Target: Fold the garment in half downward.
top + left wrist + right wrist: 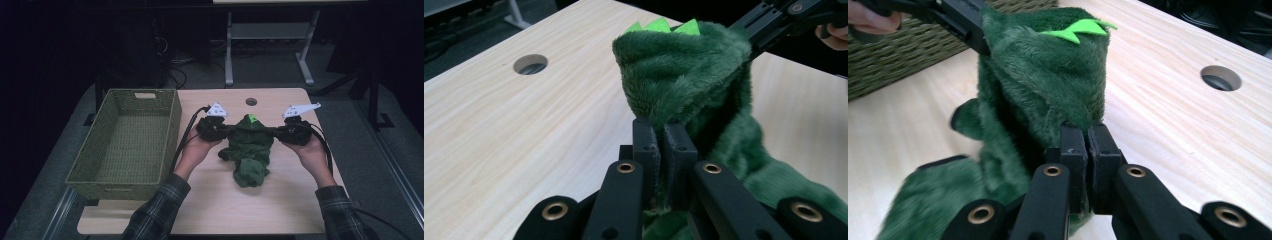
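A dark green plush garment (248, 150) with bright green spikes on its hood (252, 118) hangs between my two grippers above the wooden table (220, 200). My left gripper (226, 129) is shut on the garment's left edge; in the left gripper view the fleece (679, 75) is pinched between its jaws (664, 127). From the other side my right gripper (273, 131) is shut on the right edge, and the right gripper view has fabric (1043, 85) clamped at its tips (1087, 131). The lower part of the garment (250, 172) rests crumpled on the table.
A woven green basket (125, 145) sits on the table's left side, with nothing in it. A round cable hole (251, 101) lies near the far edge. Beyond the table stand a white desk frame (270, 45) and cables on the floor.
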Demonstrator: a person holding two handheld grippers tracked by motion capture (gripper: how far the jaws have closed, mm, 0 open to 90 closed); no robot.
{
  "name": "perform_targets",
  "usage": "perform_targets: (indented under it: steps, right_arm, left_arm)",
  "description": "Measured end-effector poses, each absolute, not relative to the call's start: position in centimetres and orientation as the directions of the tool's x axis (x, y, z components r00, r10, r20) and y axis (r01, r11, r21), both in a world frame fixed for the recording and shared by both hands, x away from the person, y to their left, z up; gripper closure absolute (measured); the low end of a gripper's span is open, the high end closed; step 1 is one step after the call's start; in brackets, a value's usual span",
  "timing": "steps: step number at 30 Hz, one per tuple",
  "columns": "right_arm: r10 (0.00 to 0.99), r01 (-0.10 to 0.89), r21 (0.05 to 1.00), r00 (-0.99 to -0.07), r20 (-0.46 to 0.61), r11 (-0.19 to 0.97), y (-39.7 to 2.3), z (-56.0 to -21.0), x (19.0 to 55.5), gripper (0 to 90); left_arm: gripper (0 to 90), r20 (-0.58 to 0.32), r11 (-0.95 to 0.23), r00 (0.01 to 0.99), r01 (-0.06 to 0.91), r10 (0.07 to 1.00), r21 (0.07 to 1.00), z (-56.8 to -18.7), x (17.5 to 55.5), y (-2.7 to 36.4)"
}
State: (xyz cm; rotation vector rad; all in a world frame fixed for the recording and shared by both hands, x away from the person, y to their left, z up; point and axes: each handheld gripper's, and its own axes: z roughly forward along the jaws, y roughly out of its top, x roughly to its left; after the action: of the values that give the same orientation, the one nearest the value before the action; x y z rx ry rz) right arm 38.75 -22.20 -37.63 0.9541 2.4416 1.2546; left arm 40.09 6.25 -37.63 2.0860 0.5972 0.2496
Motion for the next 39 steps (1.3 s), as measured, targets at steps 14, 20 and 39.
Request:
perform_targets:
  steps: [14, 20, 39]
  right_arm:
    - [0.580, 0.388, 0.793, -0.813, 0.054, 0.469, -22.0, -38.3, 33.3, 87.2]
    - [0.553, 0.382, 0.798, -0.830, 0.074, 0.467, -22.2, -39.3, 31.3, 87.1]
    - [0.519, 0.442, 0.717, -0.845, 0.130, 0.539, -21.7, -44.1, 27.5, 87.0]
  left_arm:
    - [85.9, -0.040, -0.494, 0.904, 0.270, 0.426, 0.827, -39.4, 35.1, 7.0]
    - [85.9, -0.062, -0.505, 0.918, 0.271, 0.392, 0.819, -40.8, 33.4, 7.4]
    - [85.9, -0.089, -0.601, 0.946, 0.269, 0.311, 0.753, -45.3, 30.7, 6.5]
